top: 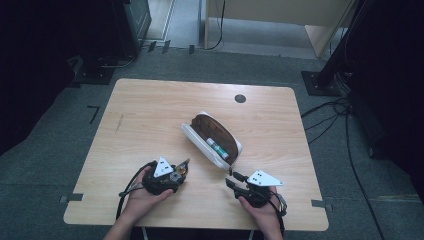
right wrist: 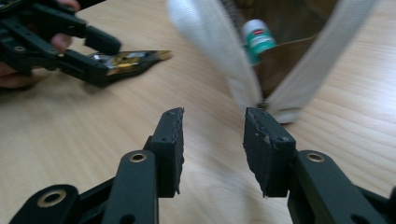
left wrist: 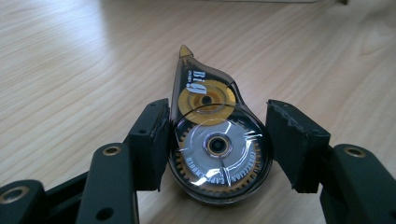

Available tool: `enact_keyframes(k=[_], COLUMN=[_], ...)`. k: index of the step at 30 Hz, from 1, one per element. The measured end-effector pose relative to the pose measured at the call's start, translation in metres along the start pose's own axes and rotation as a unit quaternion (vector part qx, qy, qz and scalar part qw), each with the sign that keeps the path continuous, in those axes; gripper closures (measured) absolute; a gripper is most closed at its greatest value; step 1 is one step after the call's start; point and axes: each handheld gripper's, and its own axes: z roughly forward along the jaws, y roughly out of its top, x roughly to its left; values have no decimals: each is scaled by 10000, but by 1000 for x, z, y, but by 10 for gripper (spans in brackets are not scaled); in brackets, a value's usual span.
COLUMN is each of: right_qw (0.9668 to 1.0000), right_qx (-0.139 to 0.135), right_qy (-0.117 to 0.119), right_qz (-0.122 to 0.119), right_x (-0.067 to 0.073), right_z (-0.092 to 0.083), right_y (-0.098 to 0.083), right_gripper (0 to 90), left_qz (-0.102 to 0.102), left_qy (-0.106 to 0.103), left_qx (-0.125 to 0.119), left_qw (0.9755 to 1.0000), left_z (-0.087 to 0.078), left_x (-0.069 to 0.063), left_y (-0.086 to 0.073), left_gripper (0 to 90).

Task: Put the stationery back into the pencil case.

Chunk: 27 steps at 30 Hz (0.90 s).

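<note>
Two grippers here: left gripper has its fingers clamped on the correction tape, low over the surface. Right gripper, fingers apart and empty, sits by the open pencil case. I'd pin the case's end first, then drop the tape in nose-first.

my left hand comes in from the near edge, forearm angled up and right, wrapped round the left gripper, which points right and away. its jaws are clamped on the tape roller. my right hand holds the right gripper low, pointing left and away, its jaws parted with nothing between them.
</note>
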Motion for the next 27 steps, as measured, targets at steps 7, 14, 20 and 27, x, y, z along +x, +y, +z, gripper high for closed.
enact_keyframes(k=[7,14,20,27], right_qw=[9994,9986,9978,9991], right_qx=[116,199,336,266], right_qy=[288,396,474,238], right_qz=[-167,-296,-331,-246], right_x=[11,18,19,20], right_z=[11,25,28,27], right_y=[3,9,10,10], right_gripper=[572,566,538,524], left_qz=[23,297,378,176], left_qy=[-211,-470,-642,-726], left_qx=[-7,-12,-44,-46], left_qw=[9998,9985,9972,9972], left_z=[1,2,5,3], left_x=[-4,-8,-7,-4], left_y=[2,-2,-2,-2], left_gripper=[421,421,422,422])
